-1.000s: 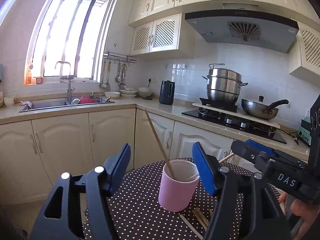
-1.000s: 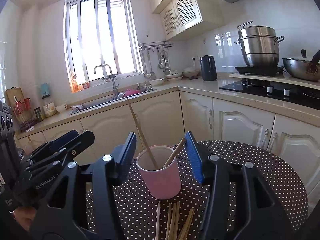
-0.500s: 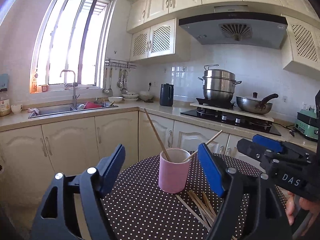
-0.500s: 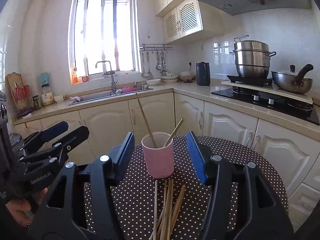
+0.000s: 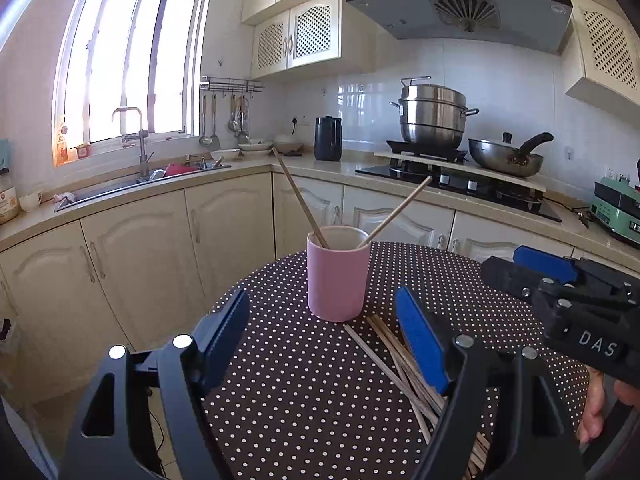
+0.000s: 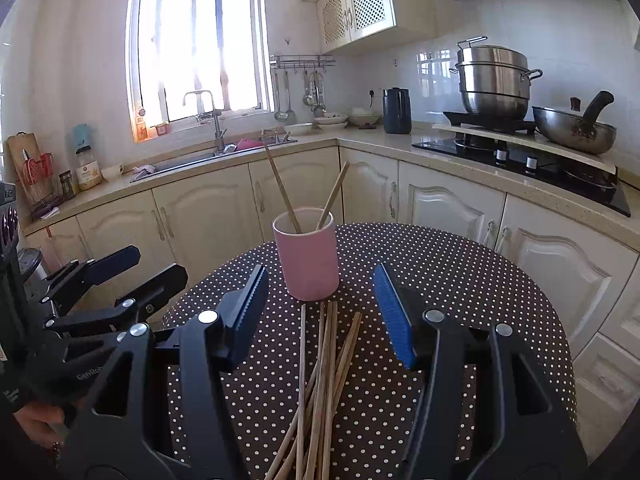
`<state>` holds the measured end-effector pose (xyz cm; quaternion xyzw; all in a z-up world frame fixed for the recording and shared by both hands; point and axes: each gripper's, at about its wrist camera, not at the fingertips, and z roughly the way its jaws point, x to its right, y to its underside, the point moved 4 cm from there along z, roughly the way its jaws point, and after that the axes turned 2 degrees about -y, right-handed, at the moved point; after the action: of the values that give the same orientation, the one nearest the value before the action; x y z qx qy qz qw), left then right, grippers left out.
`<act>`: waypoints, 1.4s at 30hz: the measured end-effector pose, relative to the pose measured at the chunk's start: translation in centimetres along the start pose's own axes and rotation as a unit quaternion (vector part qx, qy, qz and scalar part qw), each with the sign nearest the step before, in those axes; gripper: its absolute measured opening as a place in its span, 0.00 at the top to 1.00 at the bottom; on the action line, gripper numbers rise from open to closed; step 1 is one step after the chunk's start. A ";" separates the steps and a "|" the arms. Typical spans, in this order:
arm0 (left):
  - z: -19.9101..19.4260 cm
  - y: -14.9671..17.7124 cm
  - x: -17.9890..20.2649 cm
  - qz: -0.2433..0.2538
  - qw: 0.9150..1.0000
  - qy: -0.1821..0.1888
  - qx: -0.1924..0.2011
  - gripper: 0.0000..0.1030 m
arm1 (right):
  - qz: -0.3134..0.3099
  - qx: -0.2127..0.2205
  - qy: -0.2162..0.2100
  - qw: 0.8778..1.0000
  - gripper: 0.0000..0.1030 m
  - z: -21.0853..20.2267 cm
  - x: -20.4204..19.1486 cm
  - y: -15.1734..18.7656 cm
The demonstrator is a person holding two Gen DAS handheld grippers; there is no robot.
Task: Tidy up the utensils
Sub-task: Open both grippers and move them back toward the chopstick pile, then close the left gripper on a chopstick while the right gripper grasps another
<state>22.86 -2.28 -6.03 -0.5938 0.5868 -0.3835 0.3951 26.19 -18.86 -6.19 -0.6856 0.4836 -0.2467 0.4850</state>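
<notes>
A pink cup (image 5: 337, 276) (image 6: 309, 256) stands upright on the round brown polka-dot table (image 5: 312, 396) (image 6: 460, 280). Two wooden chopsticks (image 5: 298, 196) (image 6: 282, 188) lean inside it. A loose bundle of several chopsticks (image 5: 404, 368) (image 6: 324, 384) lies flat on the table just in front of the cup. My left gripper (image 5: 328, 340) is open and empty, held above the table short of the cup. My right gripper (image 6: 320, 316) is open and empty, above the bundle. Each gripper shows at the edge of the other's view.
Cream kitchen cabinets (image 5: 224, 240) and a counter run behind the table. A sink with tap (image 6: 212, 148) is at the left, a black kettle (image 6: 397, 111) in the corner, a steel pot (image 6: 494, 84) and wok (image 6: 572, 128) on the stove at the right.
Both grippers have pulled back from the cup, which now looks farther away. The bundle of chopsticks on the table has come into fuller view. Both stay open.
</notes>
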 end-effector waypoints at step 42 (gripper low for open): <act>15.1 7.7 3.9 -0.047 0.946 0.010 -0.319 0.50 | 0.058 -0.187 -0.013 0.981 0.47 6.2 6.7 6.2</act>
<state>33.74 -5.91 -19.12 -0.7120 0.6536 -0.2000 0.1606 31.31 -22.69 -15.24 -0.7382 0.5534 -0.1147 0.3682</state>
